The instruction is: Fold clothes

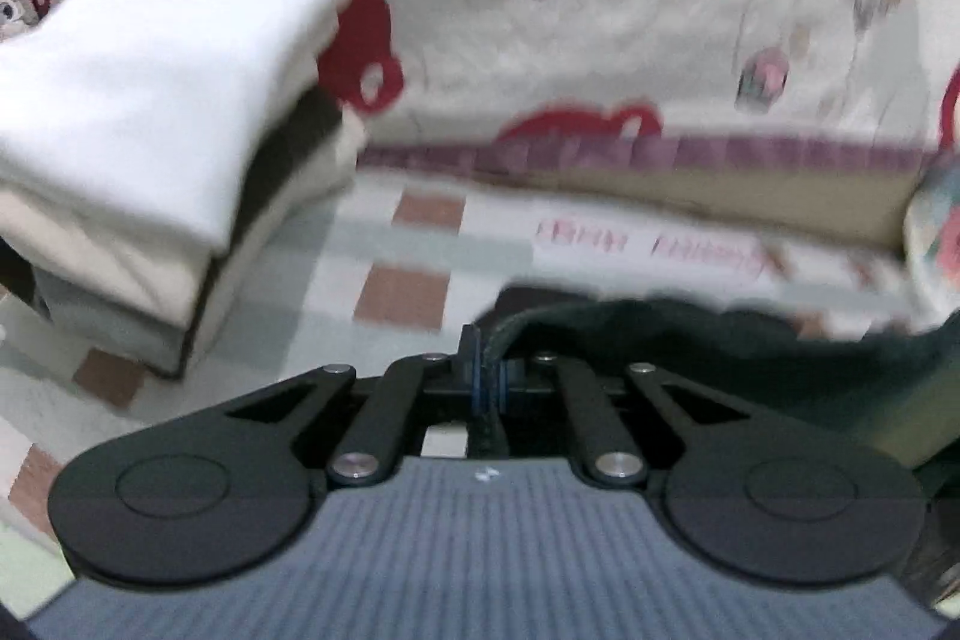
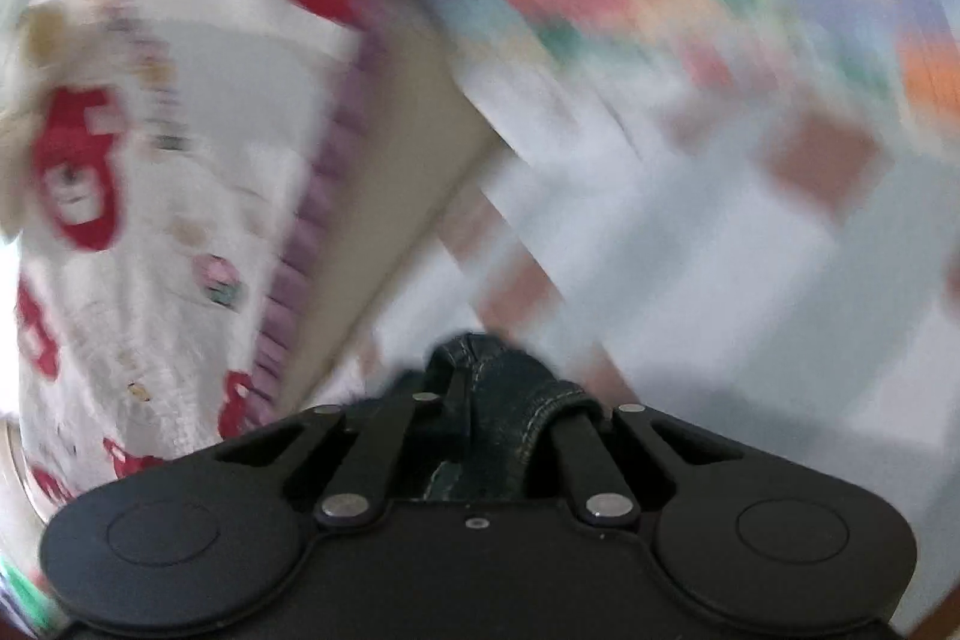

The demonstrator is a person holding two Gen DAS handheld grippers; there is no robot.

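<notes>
A stack of folded clothes (image 1: 156, 148) already sits on the checked bed (image 1: 420, 244). Both the left tool (image 1: 489, 388) and right tool (image 2: 480, 400) are clamped on dark jeans (image 2: 510, 400), lifted, folding unfinished.

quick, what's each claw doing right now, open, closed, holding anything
Left claw: closed on the dark garment.
Right claw: closed on dark denim, likely the same garment.
</notes>
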